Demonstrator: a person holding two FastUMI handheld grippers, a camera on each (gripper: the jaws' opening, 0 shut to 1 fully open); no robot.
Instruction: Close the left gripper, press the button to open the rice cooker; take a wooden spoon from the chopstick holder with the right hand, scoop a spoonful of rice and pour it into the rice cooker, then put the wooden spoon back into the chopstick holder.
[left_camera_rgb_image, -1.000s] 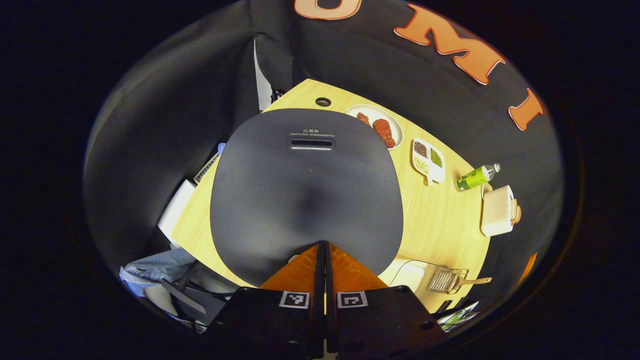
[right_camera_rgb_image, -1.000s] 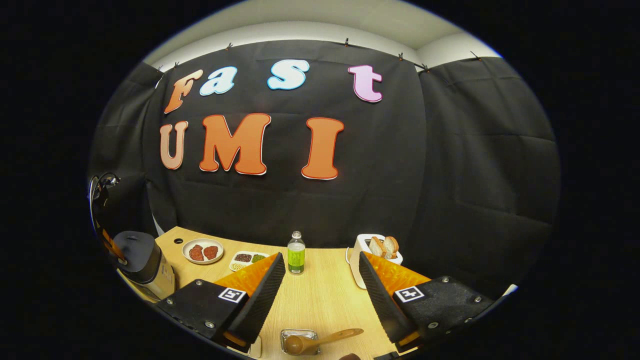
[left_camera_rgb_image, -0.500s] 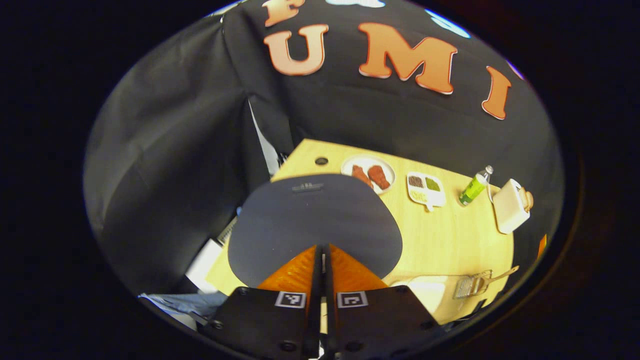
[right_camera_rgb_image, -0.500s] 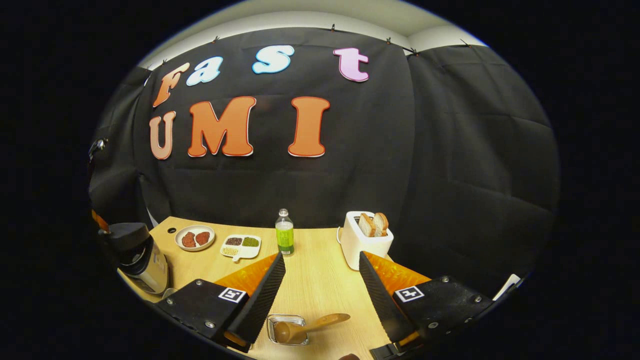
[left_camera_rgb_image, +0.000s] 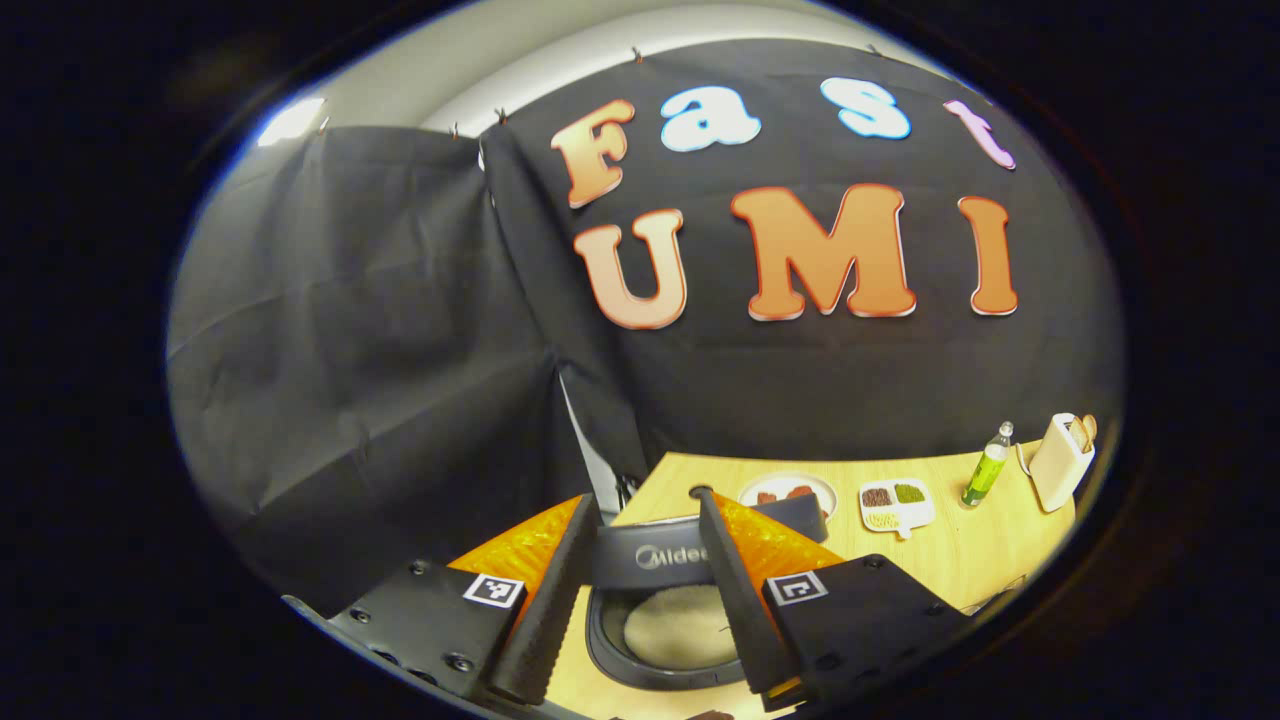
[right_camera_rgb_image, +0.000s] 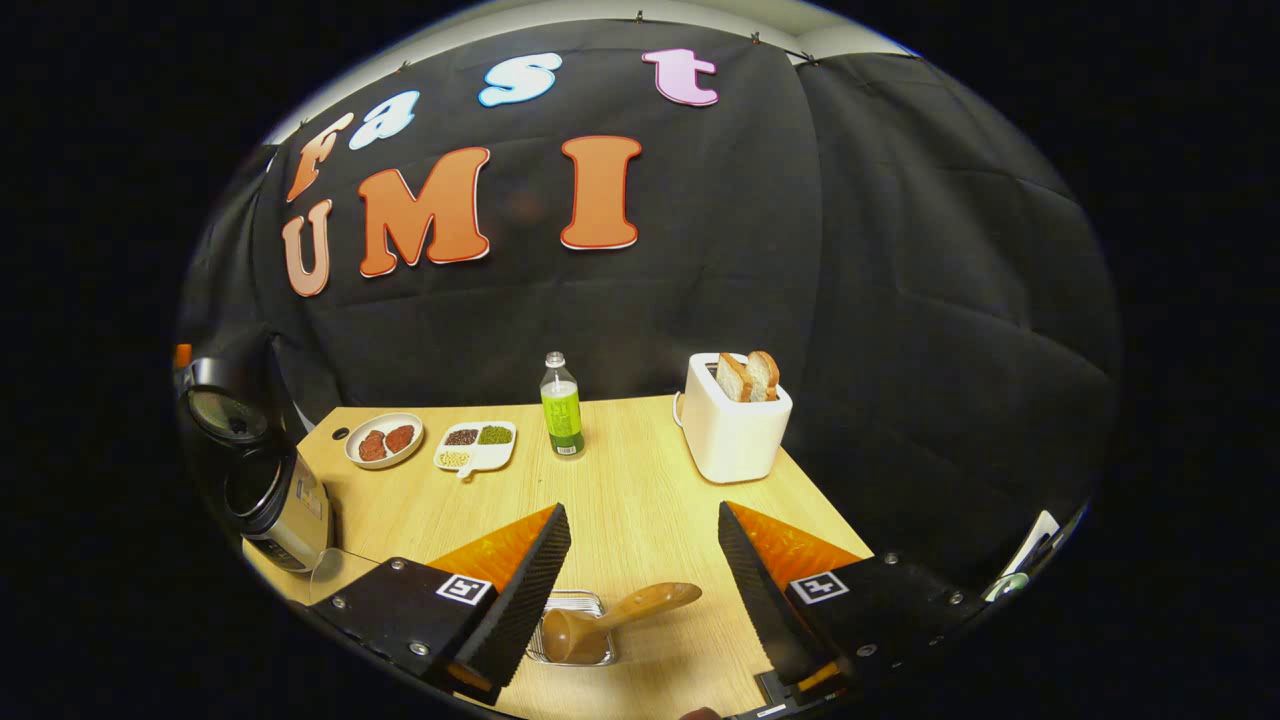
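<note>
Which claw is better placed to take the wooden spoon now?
The right claw. In the right gripper view it is open, and the brown wooden spoon in the clear chopstick holder lies just ahead between its fingers. The open left claw faces the opened dark rice cooker instead.

left gripper (left_camera_rgb_image: 640, 590): black screwed housings | square black-and-white marker on each | ribbed wedge fingers | right gripper (right_camera_rgb_image: 640, 590): same build

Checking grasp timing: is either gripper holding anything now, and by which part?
Nothing is held. The left gripper and right gripper are both open; the wooden spoon lies ungrasped between the right fingers.
</note>
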